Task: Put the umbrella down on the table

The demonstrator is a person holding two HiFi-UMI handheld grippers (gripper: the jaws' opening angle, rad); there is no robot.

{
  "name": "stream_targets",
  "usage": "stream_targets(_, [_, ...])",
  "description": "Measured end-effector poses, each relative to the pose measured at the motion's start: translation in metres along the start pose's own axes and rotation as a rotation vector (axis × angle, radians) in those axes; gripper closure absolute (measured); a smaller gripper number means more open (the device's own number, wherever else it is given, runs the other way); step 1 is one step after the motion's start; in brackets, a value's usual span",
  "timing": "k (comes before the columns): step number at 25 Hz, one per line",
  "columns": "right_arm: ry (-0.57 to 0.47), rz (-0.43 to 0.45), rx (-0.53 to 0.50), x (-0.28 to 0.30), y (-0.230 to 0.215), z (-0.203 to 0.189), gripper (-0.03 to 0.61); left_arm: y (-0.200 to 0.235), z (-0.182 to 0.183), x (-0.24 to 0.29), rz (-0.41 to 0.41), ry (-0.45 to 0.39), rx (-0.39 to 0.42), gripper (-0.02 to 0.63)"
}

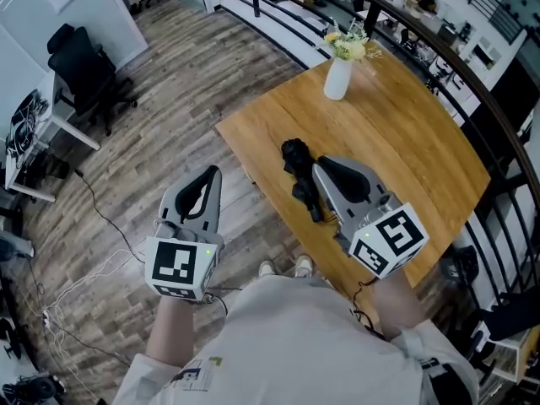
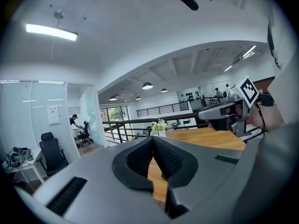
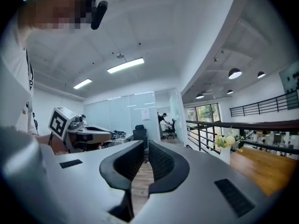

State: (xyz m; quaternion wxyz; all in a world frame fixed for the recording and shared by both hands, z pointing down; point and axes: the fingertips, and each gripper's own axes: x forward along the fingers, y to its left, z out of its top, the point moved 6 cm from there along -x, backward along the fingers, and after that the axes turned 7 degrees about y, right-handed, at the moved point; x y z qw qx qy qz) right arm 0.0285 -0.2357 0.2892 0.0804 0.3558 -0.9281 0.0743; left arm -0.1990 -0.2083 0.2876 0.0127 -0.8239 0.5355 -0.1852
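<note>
Umbrella (image 1: 297, 160), black and folded, lying on the wooden table (image 1: 405, 133). We see it only from the head camera, where its near end is hidden behind the right gripper (image 1: 325, 169), which is held in front of it and does not grip it. Neither gripper view shows the umbrella. The left gripper (image 1: 213, 174) hangs over the floor (image 1: 169, 99) beside the table, fingers closed tip to tip on nothing. The right gripper's fingers stand almost together, a thin slit between them, empty. A white vase (image 1: 337, 78) of flowers stands near the table's far edge.
</note>
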Motion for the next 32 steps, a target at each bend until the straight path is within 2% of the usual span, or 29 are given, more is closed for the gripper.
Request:
stream_targets(5, [-0.02, 0.002, 0.004, -0.018, 0.008, 0.002, 0.545, -0.01, -0.007, -0.009, 0.019, -0.021, -0.004, 0.597])
stream_targets(14, [0.014, 0.011, -0.023, -0.035, 0.016, -0.002, 0.551, -0.026, -0.018, -0.016, -0.032, -0.001, -0.044, 0.597])
stream_targets(18, [0.008, 0.032, 0.02, -0.035, 0.014, 0.002, 0.551, -0.028, -0.017, -0.019, -0.027, 0.007, -0.037, 0.597])
stream_targets(32, [0.002, 0.018, 0.004, -0.043, 0.011, -0.001, 0.551, -0.041, -0.015, -0.019, -0.037, 0.016, -0.028, 0.597])
